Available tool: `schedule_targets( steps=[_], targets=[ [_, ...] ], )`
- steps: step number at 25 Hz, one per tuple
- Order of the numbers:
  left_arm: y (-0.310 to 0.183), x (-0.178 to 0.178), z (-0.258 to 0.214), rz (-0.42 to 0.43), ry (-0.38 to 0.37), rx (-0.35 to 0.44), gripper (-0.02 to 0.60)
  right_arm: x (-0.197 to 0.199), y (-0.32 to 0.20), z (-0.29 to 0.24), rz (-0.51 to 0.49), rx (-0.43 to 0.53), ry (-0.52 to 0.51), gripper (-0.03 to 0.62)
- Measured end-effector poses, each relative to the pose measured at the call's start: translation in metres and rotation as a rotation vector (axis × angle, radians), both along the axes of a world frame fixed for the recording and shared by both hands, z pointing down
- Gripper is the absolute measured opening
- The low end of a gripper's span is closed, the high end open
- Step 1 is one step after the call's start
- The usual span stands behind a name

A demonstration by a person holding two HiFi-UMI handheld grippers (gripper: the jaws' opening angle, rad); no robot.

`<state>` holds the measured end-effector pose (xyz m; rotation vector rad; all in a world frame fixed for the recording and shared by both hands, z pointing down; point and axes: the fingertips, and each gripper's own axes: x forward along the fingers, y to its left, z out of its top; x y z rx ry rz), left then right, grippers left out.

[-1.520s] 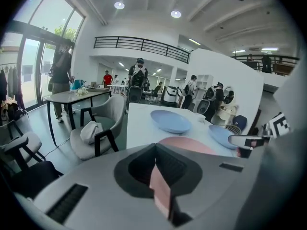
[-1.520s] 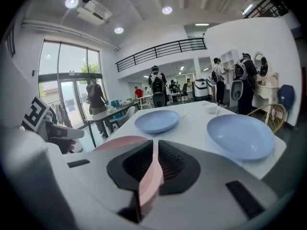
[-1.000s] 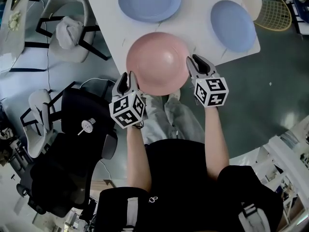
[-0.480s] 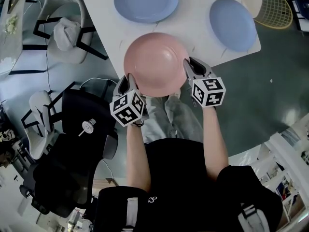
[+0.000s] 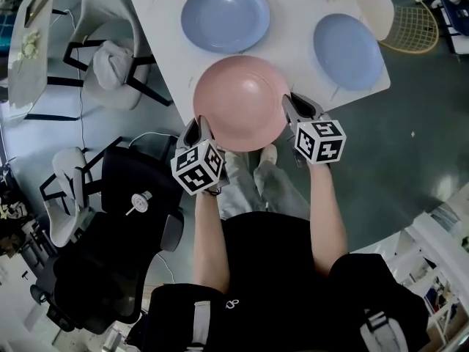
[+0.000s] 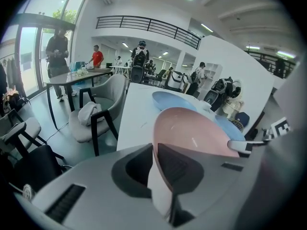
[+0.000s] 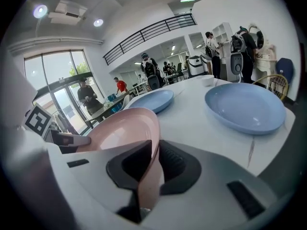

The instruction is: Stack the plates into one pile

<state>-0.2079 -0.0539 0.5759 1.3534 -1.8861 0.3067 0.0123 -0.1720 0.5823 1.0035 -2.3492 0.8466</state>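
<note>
The pink plate [image 5: 240,101] is at the near edge of the table [image 5: 293,50], overhanging it, so its rim can be reached from both sides. The left gripper [image 5: 198,129] and right gripper [image 5: 295,108] are closing, clamped on opposite rims, probably for a level lift. The far blue plate [image 5: 225,15] and right blue plate [image 5: 347,50] lie apart, unstacked.

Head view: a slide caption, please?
Left gripper and right gripper closing on opposite rims of the pink plate.
</note>
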Motion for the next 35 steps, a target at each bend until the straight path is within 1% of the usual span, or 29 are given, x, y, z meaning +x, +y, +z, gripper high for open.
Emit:
schedule_targets(
  steps=[4, 6, 9, 18, 21, 23, 29, 35],
  targets=[
    [-0.019, -0.002, -0.012, 0.007, 0.01, 0.044, 0.048, -0.001, -0.017, -0.009, 0.012, 0.024, 0.017, 0.054],
    [-0.027, -0.003, -0.016, 0.016, 0.01, 0.049, 0.048, -0.001, -0.022, -0.01, 0.024, 0.02, 0.033, 0.054],
    [-0.041, -0.008, -0.02, 0.026, 0.014, 0.054, 0.048, -0.004, -0.033, -0.015, 0.043, 0.017, 0.024, 0.052],
    [-0.095, -0.044, -0.021, 0.052, 0.042, 0.07, 0.046, -0.037, -0.081, -0.019, 0.083, 0.023, 0.029, 0.052],
    [-0.12, -0.061, -0.018, 0.035, 0.063, 0.078, 0.04, -0.05, -0.101, -0.021, 0.099, 0.026, 0.032, 0.053],
    [-0.137, -0.07, -0.018, 0.029, 0.06, 0.078, 0.035, -0.058, -0.115, -0.021, 0.115, 0.032, 0.045, 0.052],
    [-0.188, -0.088, -0.015, 0.078, 0.075, 0.079, 0.037, -0.073, -0.158, -0.022, 0.157, 0.042, 0.078, 0.051],
    [-0.24, -0.104, -0.01, 0.156, 0.013, 0.055, 0.043, -0.086, -0.198, -0.013, 0.182, 0.052, 0.103, 0.054]
  ],
)
